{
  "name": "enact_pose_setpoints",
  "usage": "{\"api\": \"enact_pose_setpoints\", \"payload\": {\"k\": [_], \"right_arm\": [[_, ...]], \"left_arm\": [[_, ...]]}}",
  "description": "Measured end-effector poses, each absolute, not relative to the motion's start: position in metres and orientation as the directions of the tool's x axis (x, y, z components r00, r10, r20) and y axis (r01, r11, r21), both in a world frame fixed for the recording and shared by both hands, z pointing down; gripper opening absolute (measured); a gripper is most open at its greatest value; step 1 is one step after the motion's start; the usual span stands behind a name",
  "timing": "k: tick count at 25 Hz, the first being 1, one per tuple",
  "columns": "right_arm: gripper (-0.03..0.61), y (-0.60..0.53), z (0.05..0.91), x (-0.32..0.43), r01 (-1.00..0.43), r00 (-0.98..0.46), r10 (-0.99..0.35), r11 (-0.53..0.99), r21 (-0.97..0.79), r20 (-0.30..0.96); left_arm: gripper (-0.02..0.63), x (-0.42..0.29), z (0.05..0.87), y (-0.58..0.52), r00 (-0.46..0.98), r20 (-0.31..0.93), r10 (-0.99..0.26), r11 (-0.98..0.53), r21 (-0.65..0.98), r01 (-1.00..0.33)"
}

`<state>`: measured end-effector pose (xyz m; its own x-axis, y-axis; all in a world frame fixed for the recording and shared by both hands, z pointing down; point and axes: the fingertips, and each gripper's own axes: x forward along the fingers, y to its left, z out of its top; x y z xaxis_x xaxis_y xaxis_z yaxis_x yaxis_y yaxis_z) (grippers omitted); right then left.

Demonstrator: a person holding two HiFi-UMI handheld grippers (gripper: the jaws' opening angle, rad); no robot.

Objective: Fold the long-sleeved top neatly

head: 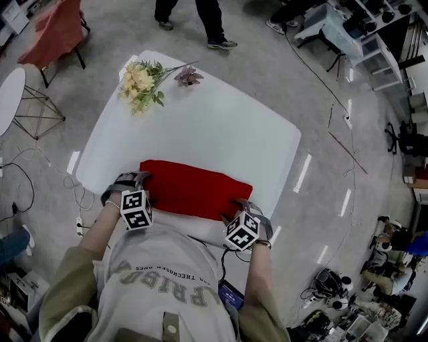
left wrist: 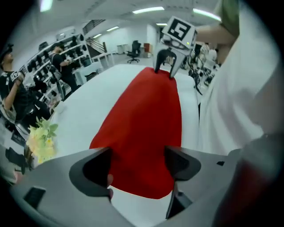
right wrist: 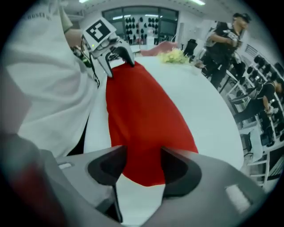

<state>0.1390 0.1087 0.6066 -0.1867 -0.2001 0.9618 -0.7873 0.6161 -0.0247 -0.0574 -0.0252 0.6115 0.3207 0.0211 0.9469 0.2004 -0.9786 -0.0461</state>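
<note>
Left gripper [left wrist: 137,166], right gripper [right wrist: 144,166] (jaws apart) straddle ends of red top [head: 194,188].

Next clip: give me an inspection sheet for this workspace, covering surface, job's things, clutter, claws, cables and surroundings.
Surface: white table with rounded corners.
Job's things: red top folded into a long strip, flat along the near edge.
Clutter: flowers at the far left corner, apart from the top.
Grippers: left claw and right claw both open, one at each end of the top, cloth between the jaws but not pinched.
Cables: cable across the floor at right.
Surroundings: person's legs beyond the table; chair; shelves.
</note>
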Motion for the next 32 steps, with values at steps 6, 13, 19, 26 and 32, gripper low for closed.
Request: {"api": "enact_pose_setpoints", "payload": {"k": [6, 13, 19, 26, 32], "right_arm": [[0.227, 0.111, 0.629, 0.147, -0.781, -0.222, -0.188, 0.622, -0.059, 0.957], [0.227, 0.107, 0.630, 0.147, -0.800, -0.302, -0.238, 0.590, -0.110, 0.923], [0.227, 0.094, 0.543, 0.142, -0.873, -0.368, -0.569, 0.484, -0.063, 0.735], [0.227, 0.097, 0.404, 0.130, -0.983, -0.180, -0.967, 0.184, 0.006, 0.181], [0.222, 0.132, 0.357, 0.107, -0.999, -0.031, -0.999, 0.031, -0.024, -0.004]], "left_arm": [[0.376, -0.056, 0.633, -0.036, 0.320, 0.945, 0.075, -0.986, 0.021, 0.168], [0.376, -0.053, 0.631, -0.038, 0.360, 0.932, 0.046, -0.996, 0.015, 0.089], [0.376, -0.036, 0.548, -0.047, 0.654, 0.747, -0.116, -0.985, 0.000, -0.175], [0.374, -0.029, 0.427, -0.020, 0.792, 0.359, -0.494, -0.860, -0.067, -0.506], [0.192, -0.035, 0.374, 0.041, 0.727, 0.158, -0.668, -0.738, -0.020, -0.674]]}}
